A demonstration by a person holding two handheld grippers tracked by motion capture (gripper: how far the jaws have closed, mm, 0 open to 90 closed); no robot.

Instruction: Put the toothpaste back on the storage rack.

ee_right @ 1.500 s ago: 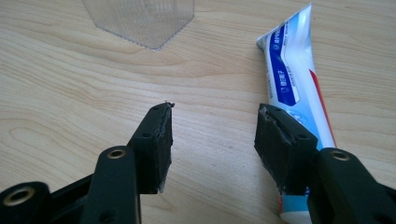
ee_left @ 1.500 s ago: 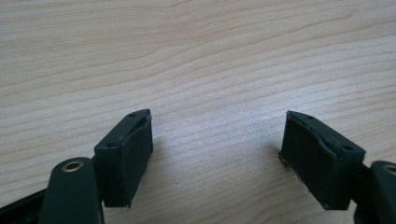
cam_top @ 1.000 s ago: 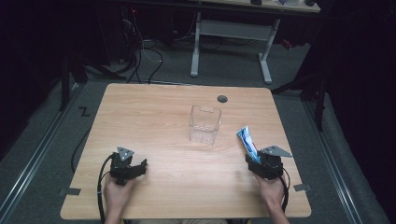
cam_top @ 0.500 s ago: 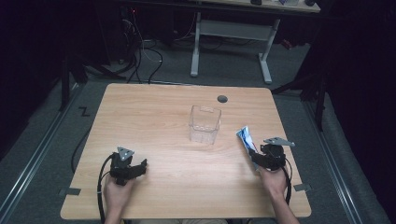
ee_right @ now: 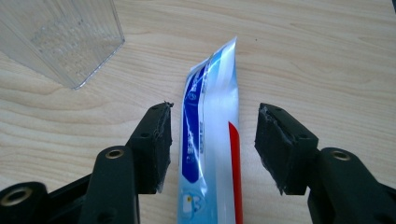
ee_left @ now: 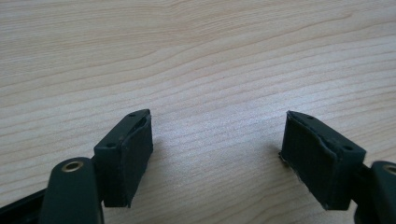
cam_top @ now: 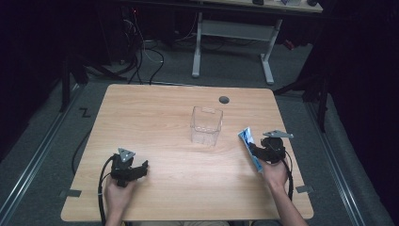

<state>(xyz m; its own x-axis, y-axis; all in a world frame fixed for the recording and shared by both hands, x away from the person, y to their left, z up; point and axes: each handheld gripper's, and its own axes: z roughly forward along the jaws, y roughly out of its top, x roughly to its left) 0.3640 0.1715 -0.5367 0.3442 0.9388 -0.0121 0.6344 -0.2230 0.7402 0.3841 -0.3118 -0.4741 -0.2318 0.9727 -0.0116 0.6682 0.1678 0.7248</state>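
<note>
Nearby, clear container (cam_top: 206, 125) left of toothpaste tube (ee_right: 210, 140).

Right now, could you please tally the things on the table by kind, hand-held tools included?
Toothpaste tube: 1
Clear plastic container: 1
Left tool, open: 1
Right tool, open around the tube: 1
Total: 4

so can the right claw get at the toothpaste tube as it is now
Probably yes. The right claw is open with the toothpaste tube lying flat on the table between its jaws, pads clear of it on both sides; nothing blocks it.
</note>
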